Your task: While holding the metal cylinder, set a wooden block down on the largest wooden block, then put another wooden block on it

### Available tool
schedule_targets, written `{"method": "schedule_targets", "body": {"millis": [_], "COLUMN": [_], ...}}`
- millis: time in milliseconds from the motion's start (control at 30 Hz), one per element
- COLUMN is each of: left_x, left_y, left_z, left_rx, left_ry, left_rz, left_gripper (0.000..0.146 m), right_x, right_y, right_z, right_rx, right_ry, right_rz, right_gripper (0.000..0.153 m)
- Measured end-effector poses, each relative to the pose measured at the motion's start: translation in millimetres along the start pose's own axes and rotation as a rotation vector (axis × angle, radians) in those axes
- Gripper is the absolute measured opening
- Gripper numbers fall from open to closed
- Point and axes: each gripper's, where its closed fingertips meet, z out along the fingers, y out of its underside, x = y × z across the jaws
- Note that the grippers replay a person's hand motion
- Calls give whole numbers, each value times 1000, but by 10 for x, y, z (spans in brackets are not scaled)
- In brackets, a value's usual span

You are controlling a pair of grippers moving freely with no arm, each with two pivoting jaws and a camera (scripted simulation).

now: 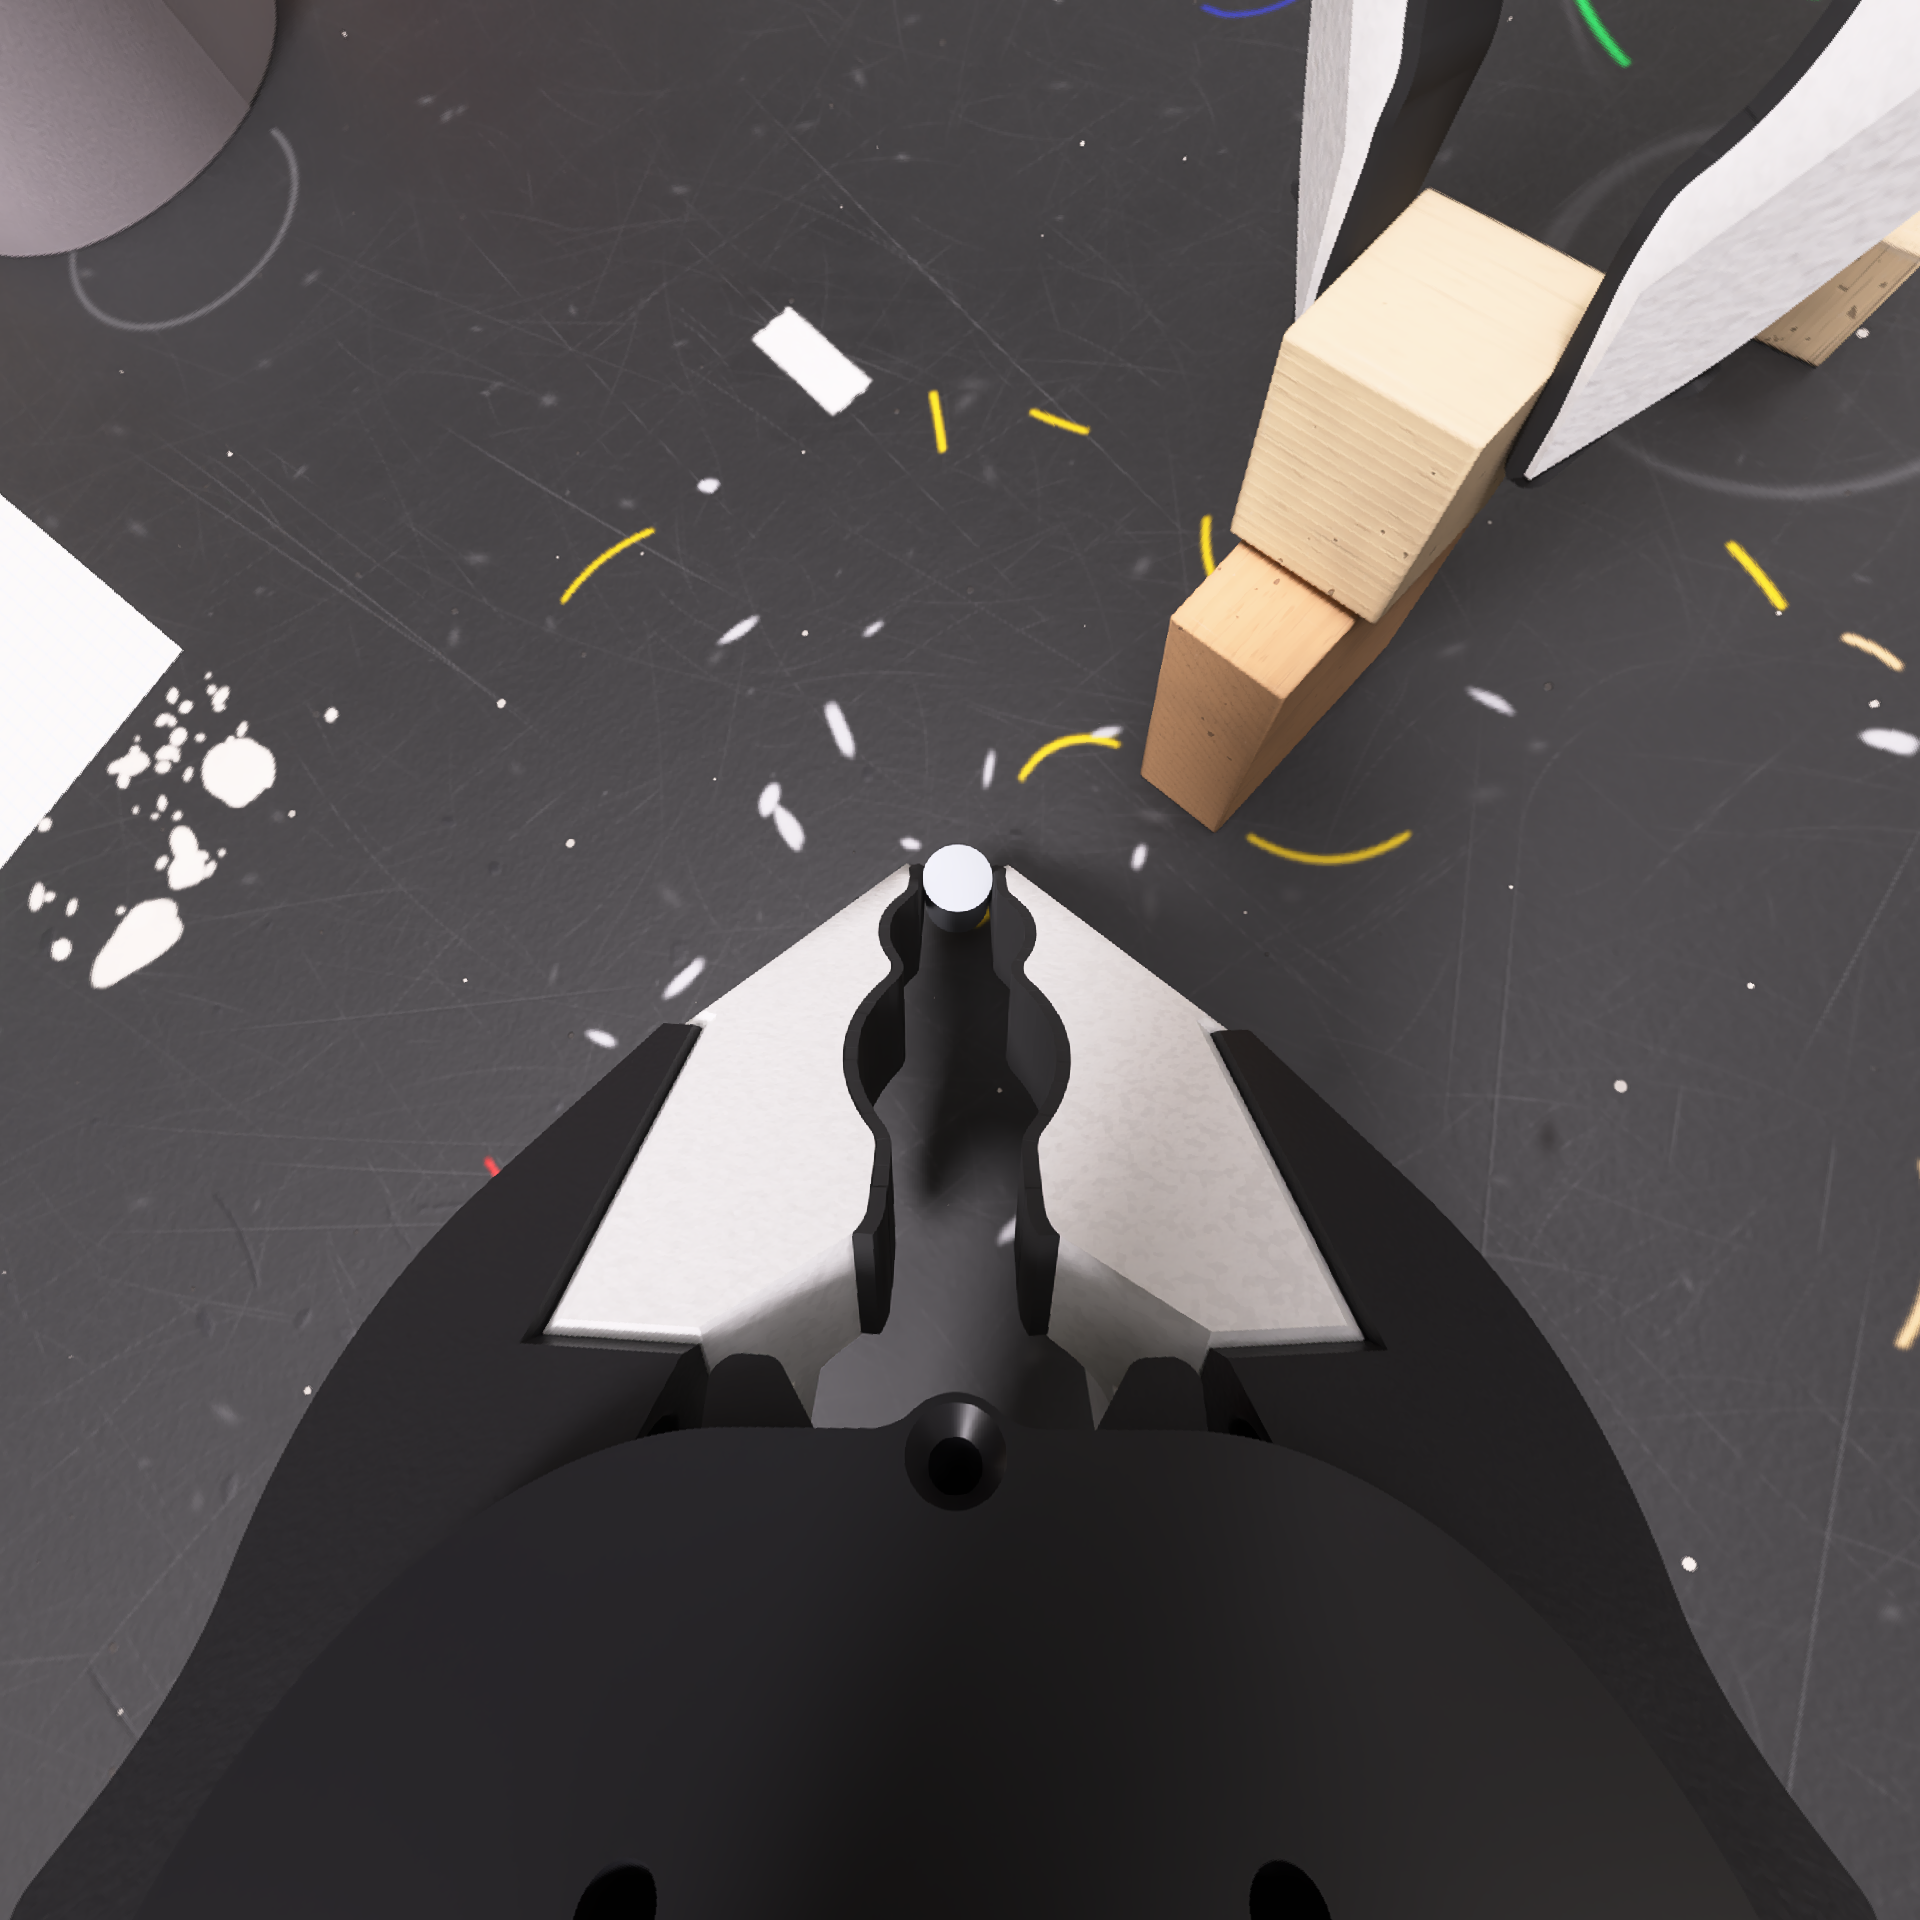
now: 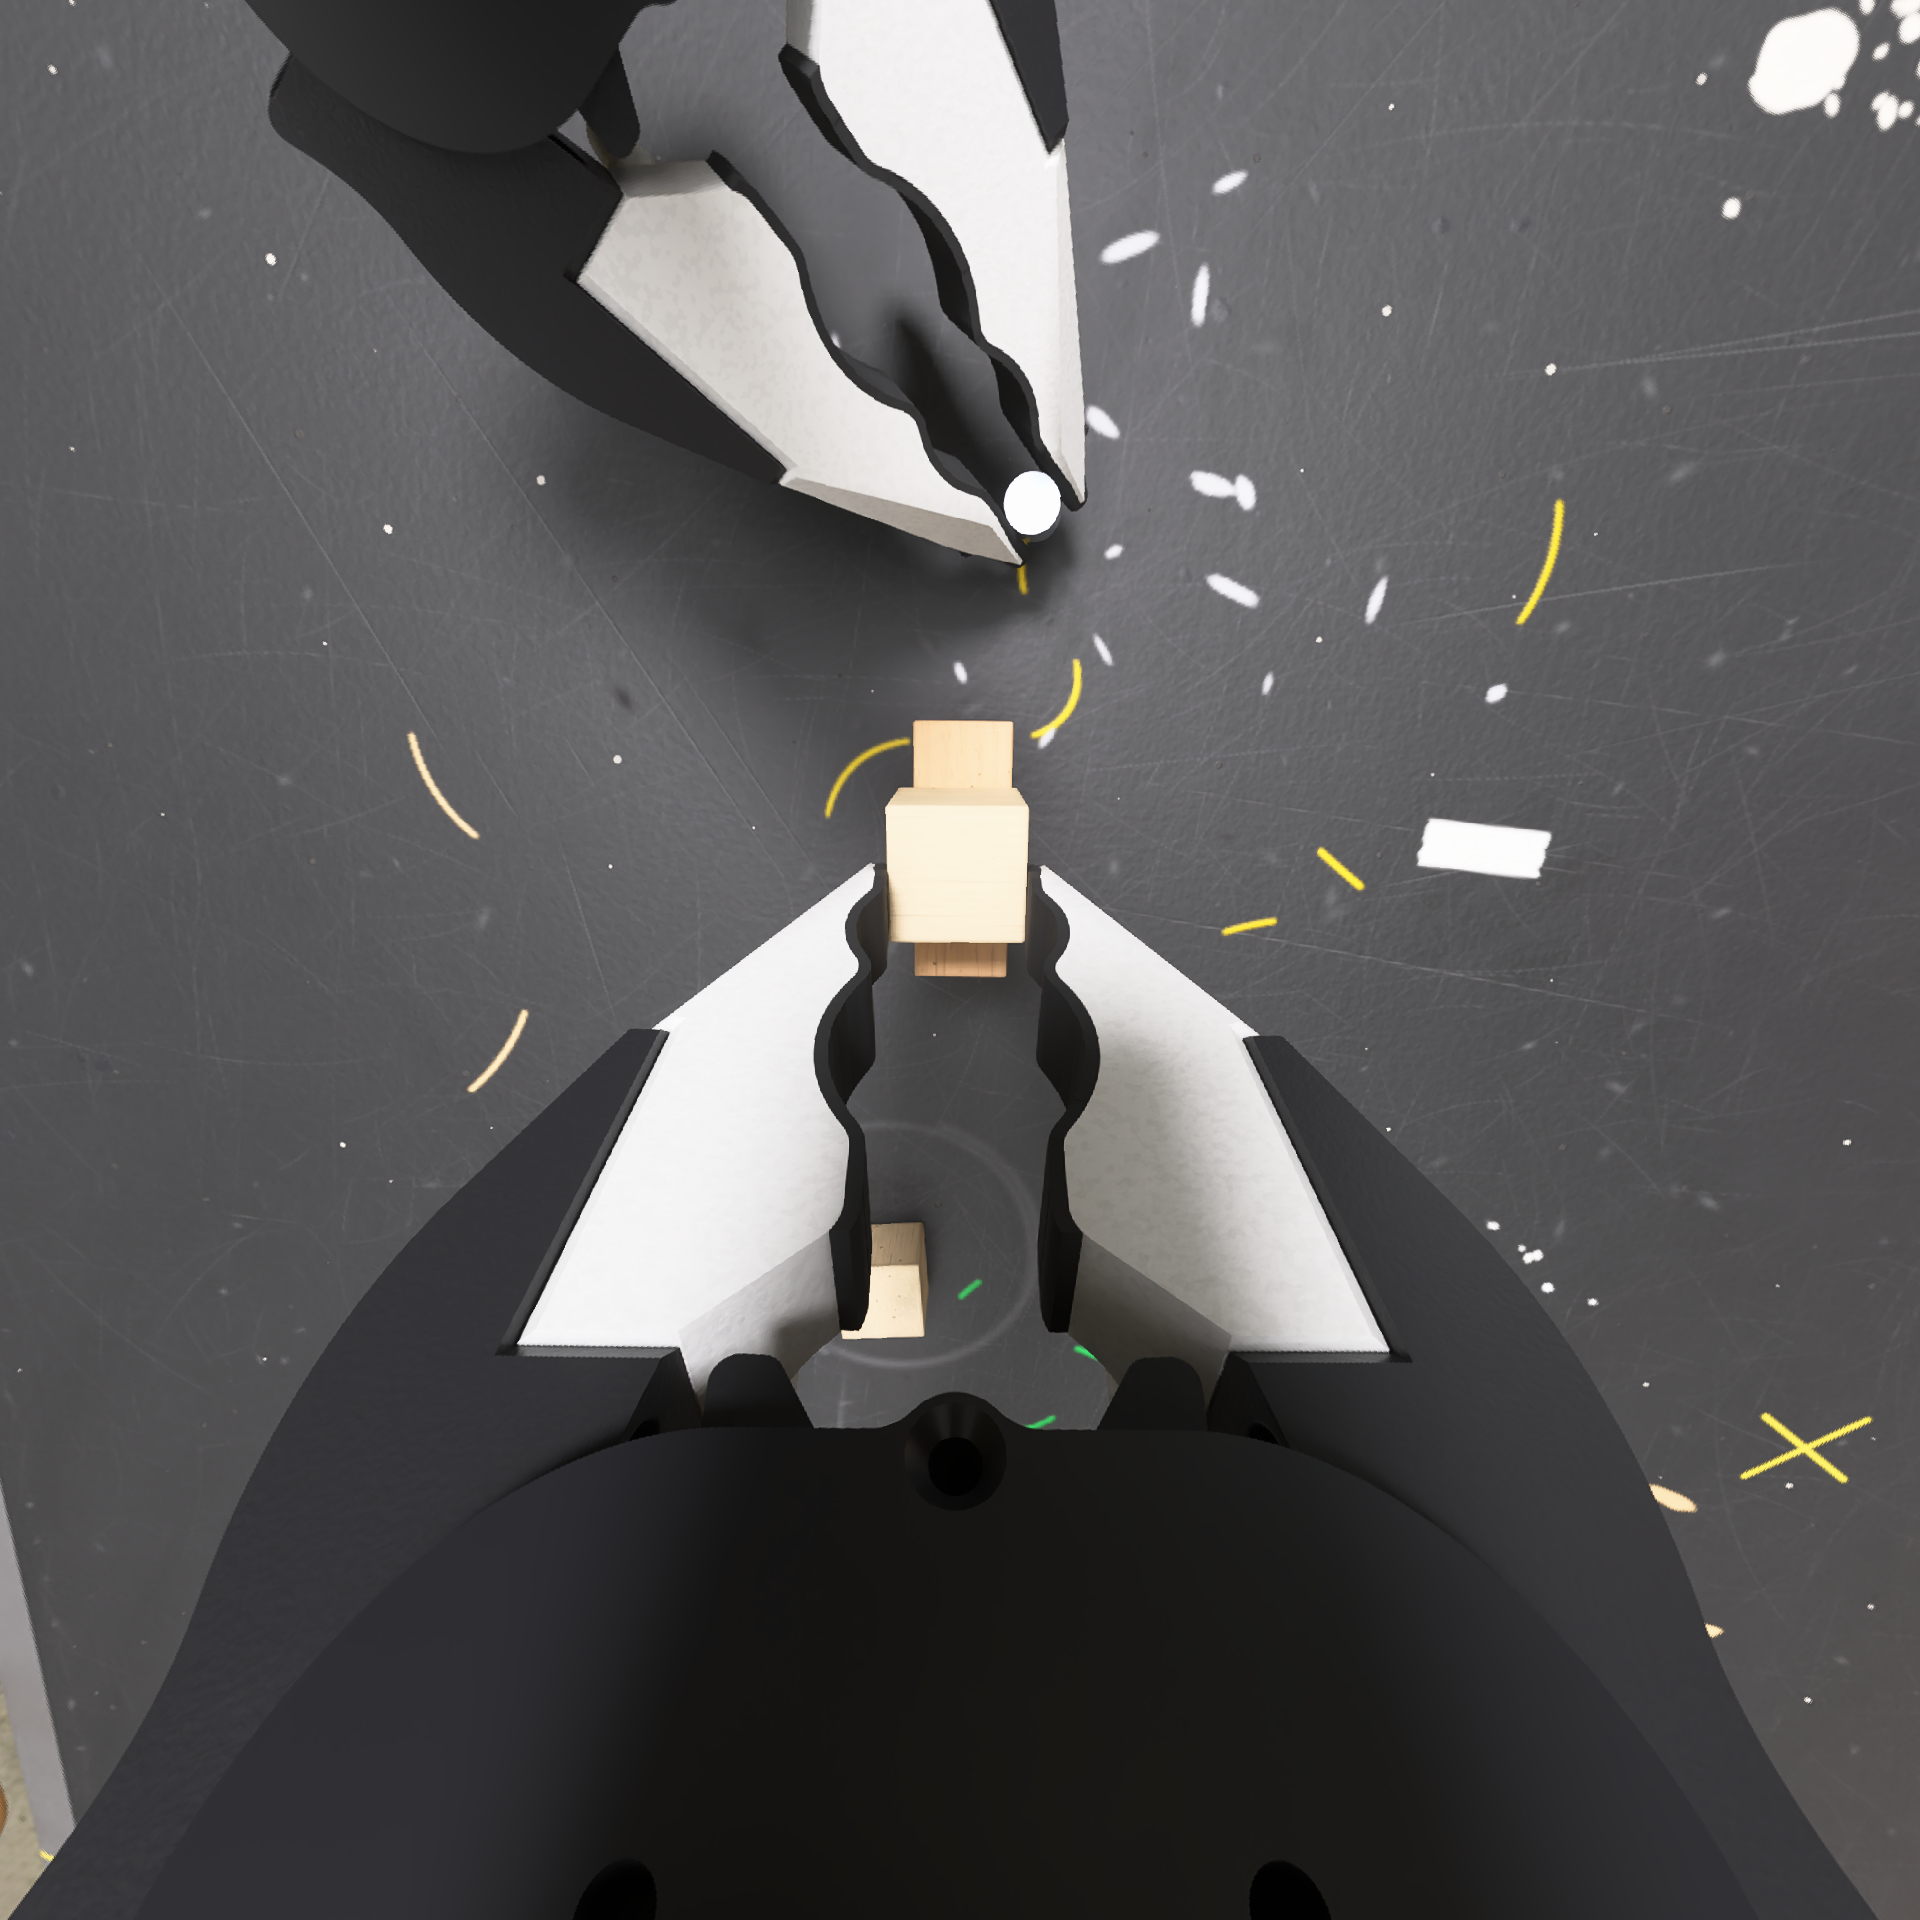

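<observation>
Right gripper [image 2: 956, 894] clasps a pale wooden block [image 2: 956, 868] directly atop the tan largest wooden block [image 2: 962, 753], crossing its long axis. Beyond that block, the left gripper [image 1: 956, 883] pinches the metal cylinder [image 1: 956, 878]. A small wooden block [image 2: 896, 1283] waits behind, unobstructed.
</observation>
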Motion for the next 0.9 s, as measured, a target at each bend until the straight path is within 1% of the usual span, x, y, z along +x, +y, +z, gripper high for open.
{"method": "schedule_targets", "body": {"millis": [700, 800, 900], "left_x": [2, 3, 3], "left_y": [1, 1, 2], "left_z": [1, 0, -2], "left_rx": [1, 1, 1], "left_ry": [3, 3, 4], "left_rz": [-3, -4, -4], "left_gripper": [12, 12, 12], "right_x": [5, 12, 16], "right_y": [12, 7, 49], "right_z": [17, -32, -177], "right_rx": [-8, 9, 48], "right_ry": [4, 6, 21], "right_rz": [-2, 9, 21], "right_gripper": [26, 36, 39]}}
